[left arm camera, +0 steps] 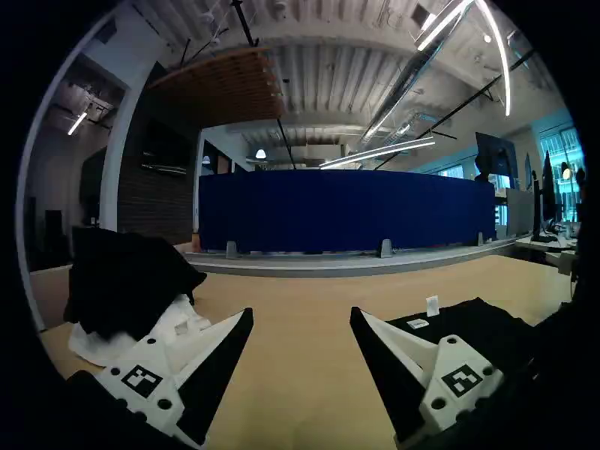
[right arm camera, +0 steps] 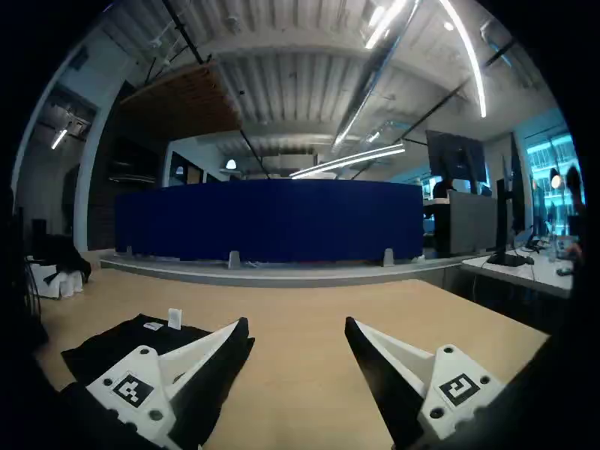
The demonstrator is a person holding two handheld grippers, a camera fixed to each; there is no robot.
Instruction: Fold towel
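Grippers are hanging over the tan table (left arm camera: pixel 315 352) with fingers spread wide, grasping nothing.

The left gripper (left arm camera: pixel 300 310) is facing a blue partition (left arm camera: pixel 345 210), and the black towel (left arm camera: pixel 480 330) is lying flat on the table just behind its right-hand finger. A pile of black and white cloth (left arm camera: pixel 127 292) is sitting at the left. The right gripper (right arm camera: pixel 294 321) is showing the black towel (right arm camera: pixel 127 337) behind its left-hand finger.
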